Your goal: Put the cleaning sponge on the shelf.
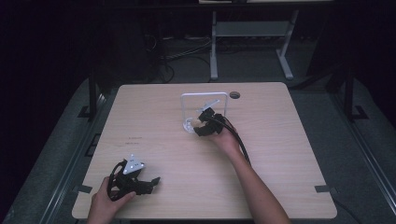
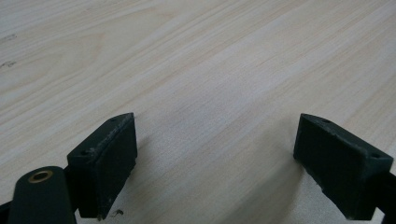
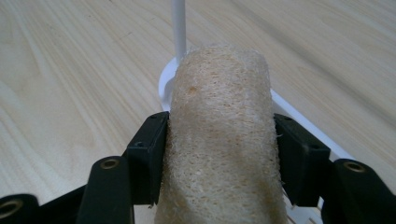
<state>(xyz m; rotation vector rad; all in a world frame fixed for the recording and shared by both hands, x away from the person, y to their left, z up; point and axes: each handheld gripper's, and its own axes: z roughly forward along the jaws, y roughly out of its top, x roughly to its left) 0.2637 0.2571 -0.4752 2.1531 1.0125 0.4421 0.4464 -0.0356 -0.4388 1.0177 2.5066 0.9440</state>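
Loofah sponge [image 3: 219, 140] clamped in right tool [image 3: 219, 154]; white rack [image 3: 179, 28] behind.

My left gripper [image 1: 150, 182] rests low with jaws wide apart; my right gripper [image 1: 200, 125], arm stretched forward, is clamped tight.

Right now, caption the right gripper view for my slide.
Right gripper clamps a tan loofah sponge before a white rack on the wooden table.

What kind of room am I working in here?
Probably a lab or recording workspace, not a home: a bare wooden table with a cable grommet, loose cables on the dark floor, and a metal-framed bench behind. The right gripper clamps a loofah-like sponge.
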